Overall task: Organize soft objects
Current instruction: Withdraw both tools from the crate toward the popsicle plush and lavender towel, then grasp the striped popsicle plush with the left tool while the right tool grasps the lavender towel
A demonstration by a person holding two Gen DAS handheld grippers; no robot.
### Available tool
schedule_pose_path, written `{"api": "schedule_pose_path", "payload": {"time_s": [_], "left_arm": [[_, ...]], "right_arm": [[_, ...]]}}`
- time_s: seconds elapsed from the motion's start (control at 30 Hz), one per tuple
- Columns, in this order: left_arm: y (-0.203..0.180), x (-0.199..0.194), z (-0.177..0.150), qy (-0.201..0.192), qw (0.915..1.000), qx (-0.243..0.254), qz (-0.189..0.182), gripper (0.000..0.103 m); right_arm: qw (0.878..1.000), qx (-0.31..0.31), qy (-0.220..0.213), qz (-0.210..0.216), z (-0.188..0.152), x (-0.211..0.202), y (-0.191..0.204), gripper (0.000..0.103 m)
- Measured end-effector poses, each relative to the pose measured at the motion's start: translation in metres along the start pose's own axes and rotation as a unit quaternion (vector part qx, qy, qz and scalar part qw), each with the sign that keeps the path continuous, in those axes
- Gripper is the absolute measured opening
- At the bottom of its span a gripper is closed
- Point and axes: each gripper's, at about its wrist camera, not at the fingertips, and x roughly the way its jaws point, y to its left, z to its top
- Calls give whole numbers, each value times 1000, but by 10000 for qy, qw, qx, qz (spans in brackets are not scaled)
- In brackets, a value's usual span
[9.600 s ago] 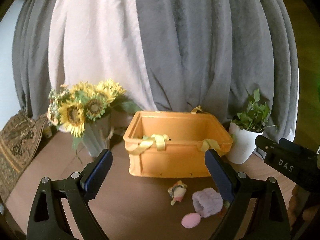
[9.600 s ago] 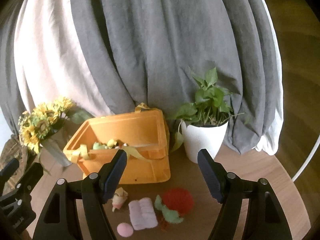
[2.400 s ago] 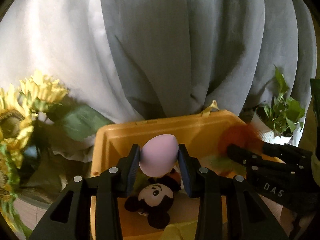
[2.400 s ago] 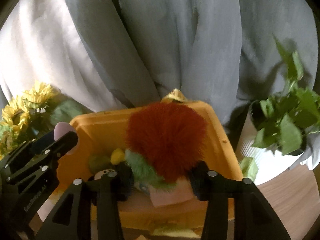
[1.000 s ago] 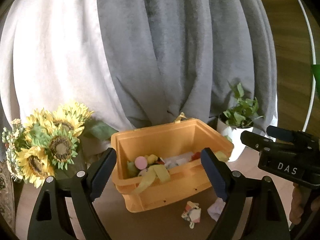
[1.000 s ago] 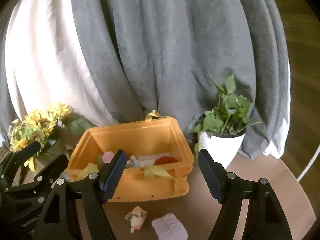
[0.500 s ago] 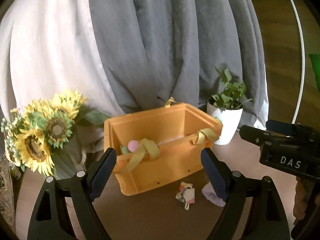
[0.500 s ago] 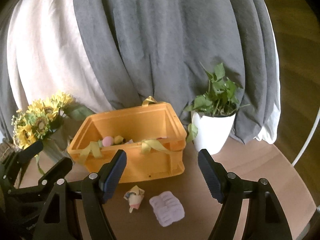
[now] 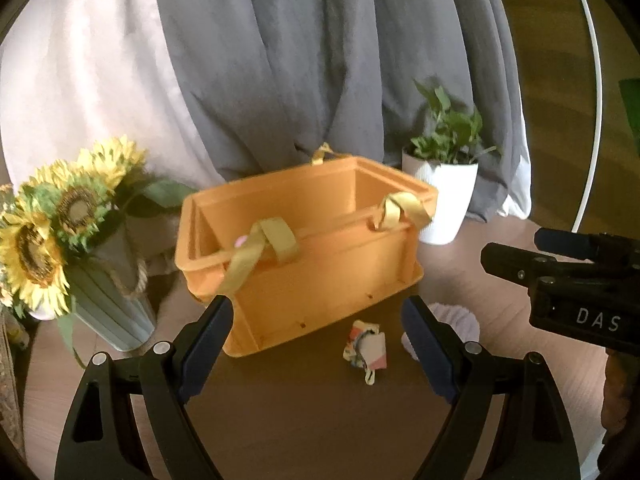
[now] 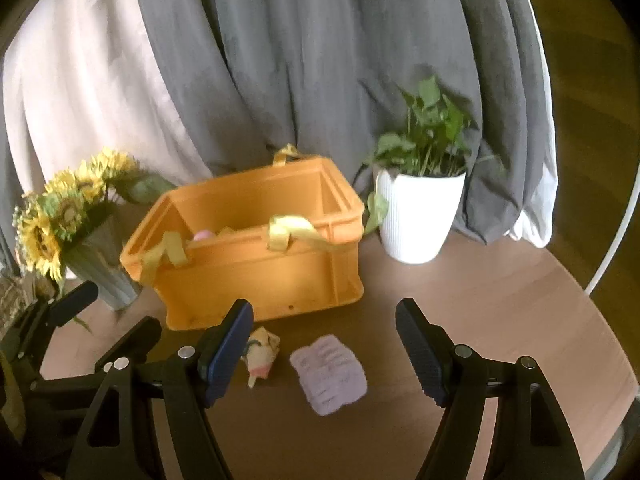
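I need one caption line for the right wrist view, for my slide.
Open right hand-held gripper above a lilac knitted piece and small plush toy, before the orange crate.

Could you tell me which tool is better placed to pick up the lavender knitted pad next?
Right. The right tool is open and empty with the lavender pad lying between its fingers on the table. In the left tool's view the pad sits off to its right, partly behind a finger.

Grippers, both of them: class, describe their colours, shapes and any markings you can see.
The left gripper and right gripper look alike: matte black angular frames with triangular cut-outs and silver round bolts, ending in two flat fingers faced with dark blue ribbed pads. Seen from the left wrist view, the right gripper's black body carries white letters "DAS". No cables or sleeves show.
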Motion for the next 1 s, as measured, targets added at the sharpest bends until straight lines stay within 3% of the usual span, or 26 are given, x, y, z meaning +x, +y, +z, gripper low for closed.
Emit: {"api": "schedule_pose_path", "payload": {"time_s": [0.5, 1.0], "left_arm": [[-16, 44, -22, 467, 9973, 435, -361, 86], [-21, 98, -38, 967, 9920, 405, -707, 79]], "right_arm": [[9976, 91, 692, -25, -28, 42, -10, 75], [9915, 276, 1266, 118, -47, 86, -23, 74]]}}
